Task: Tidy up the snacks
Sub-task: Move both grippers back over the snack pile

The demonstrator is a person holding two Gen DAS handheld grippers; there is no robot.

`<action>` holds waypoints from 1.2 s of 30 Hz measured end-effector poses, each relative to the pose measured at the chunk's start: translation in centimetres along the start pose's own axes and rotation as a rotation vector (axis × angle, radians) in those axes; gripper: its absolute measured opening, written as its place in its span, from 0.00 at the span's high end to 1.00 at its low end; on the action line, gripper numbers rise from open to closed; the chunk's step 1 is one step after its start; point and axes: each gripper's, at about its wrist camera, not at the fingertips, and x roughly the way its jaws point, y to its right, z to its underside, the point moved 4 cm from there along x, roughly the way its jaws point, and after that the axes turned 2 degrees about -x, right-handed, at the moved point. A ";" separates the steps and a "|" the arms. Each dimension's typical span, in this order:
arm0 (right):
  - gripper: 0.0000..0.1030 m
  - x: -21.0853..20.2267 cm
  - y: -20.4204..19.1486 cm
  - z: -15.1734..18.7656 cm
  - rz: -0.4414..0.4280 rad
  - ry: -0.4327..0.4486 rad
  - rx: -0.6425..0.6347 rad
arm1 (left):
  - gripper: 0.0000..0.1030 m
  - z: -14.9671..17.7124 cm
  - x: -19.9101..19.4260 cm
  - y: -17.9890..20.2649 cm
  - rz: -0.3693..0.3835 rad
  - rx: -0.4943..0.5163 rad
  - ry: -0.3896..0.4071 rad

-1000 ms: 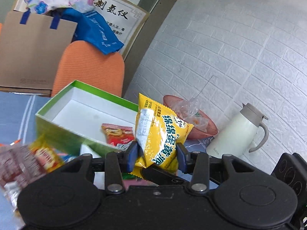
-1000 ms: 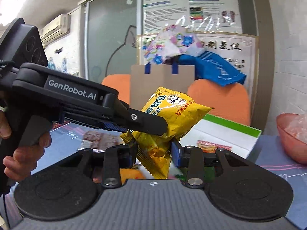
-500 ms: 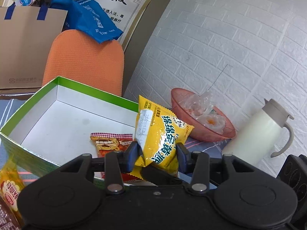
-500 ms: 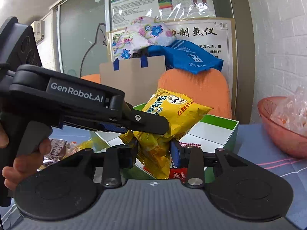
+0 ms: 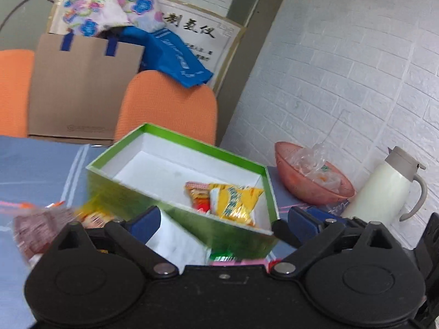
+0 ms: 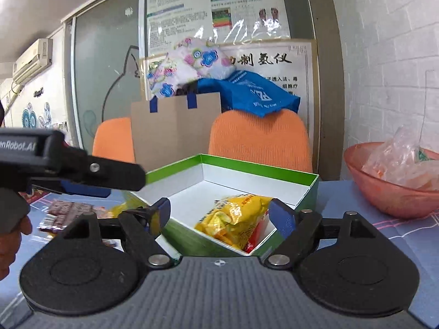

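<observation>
The left tool (image 5: pixel 223 223) is spread wide and holds nothing. The right tool (image 6: pixel 219 213) is spread wide too, and it is not holding anything. Both tools sit just in front of the green box (image 5: pixel 137 194), near its front wall.

The yellow snack bag (image 5: pixel 236 201) lies inside the green box, in the near right corner. It rests on top of a red snack bag (image 5: pixel 196 194), which peeks out beside it. From the right wrist view the yellow bag (image 6: pixel 233 219) sits between the two blue fingers (image 6: pixel 282 219), but they do not touch it.

More snack packs (image 6: pixel 65 211) lie on the worktop (image 5: pixel 35 164), left of the box. The left tool's black body (image 6: pixel 68 164) reaches across above them.

To the right of the box stands a pink bowl (image 5: pixel 310 189) with clear plastic bags in it. Next to the bowl is a white jug (image 5: pixel 384 186). Behind the box are orange chairs (image 5: pixel 167 107) and a brown paper bag (image 5: pixel 79 93).
</observation>
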 end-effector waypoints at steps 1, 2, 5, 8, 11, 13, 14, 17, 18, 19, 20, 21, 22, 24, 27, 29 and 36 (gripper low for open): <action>0.00 -0.7 -0.3 -0.1 -0.009 -0.001 0.007 | 0.00 0.5 -1.1 -0.2 -0.014 -0.006 -0.003; 0.00 -1.6 -0.7 0.1 -0.024 -0.002 0.014 | 0.00 1.0 -1.9 -0.5 -0.023 -0.016 -0.004; 0.00 -3.7 -1.9 0.9 -0.054 -0.004 0.029 | 0.00 2.9 -4.2 -1.5 -0.038 -0.064 -0.010; 0.00 -4.9 -3.3 2.5 -0.099 -0.047 0.045 | 0.00 5.1 -5.4 -2.6 -0.043 -0.092 -0.030; 0.00 -5.5 -4.9 4.3 -0.138 -0.111 0.053 | 0.00 7.4 -6.2 -4.2 -0.051 -0.153 -0.068; 0.00 -5.9 -5.8 5.3 -0.146 -0.147 0.039 | 0.00 9.0 -6.6 -5.1 -0.044 -0.201 -0.101; 0.00 -6.0 -6.2 5.7 -0.151 -0.166 0.029 | 0.00 9.7 -7.0 -5.4 -0.037 -0.219 -0.112; 0.00 -6.5 -7.1 6.3 -0.174 -0.195 0.016 | 0.00 11.3 -8.1 -5.7 -0.015 -0.220 -0.141; 0.00 -6.7 -7.4 6.5 -0.190 -0.205 0.011 | 0.00 11.6 -8.4 -5.6 -0.005 -0.213 -0.150; 0.00 -7.0 -7.7 6.9 -0.207 -0.217 0.002 | 0.00 11.9 -8.7 -5.6 0.007 -0.212 -0.155; 0.00 -7.1 -8.1 7.2 -0.217 -0.229 -0.011 | 0.00 11.9 -8.9 -5.4 0.020 -0.215 -0.154; 0.00 -7.2 -8.3 7.5 -0.224 -0.236 -0.014 | 0.00 12.0 -9.1 -5.2 0.036 -0.214 -0.150; 0.09 -7.3 -8.6 7.8 -0.234 -0.244 -0.001 | 0.00 11.9 -9.1 -4.7 0.052 -0.200 -0.147; 0.17 -7.3 -8.7 8.2 -0.257 -0.276 0.006 | 0.00 11.8 -8.9 -3.6 0.065 -0.146 -0.143; 0.17 -8.4 -7.8 7.8 -0.210 -0.253 -0.001 | 0.00 12.3 -8.1 -1.5 0.063 -0.025 -0.154; 0.17 -9.1 -6.5 7.2 -0.150 -0.225 0.002 | 0.00 12.8 -7.1 -0.5 0.078 -0.001 -0.177; 0.17 -8.8 -4.7 7.5 -0.050 -0.233 0.036 | 0.35 14.0 -4.0 -0.1 0.039 -0.017 -0.224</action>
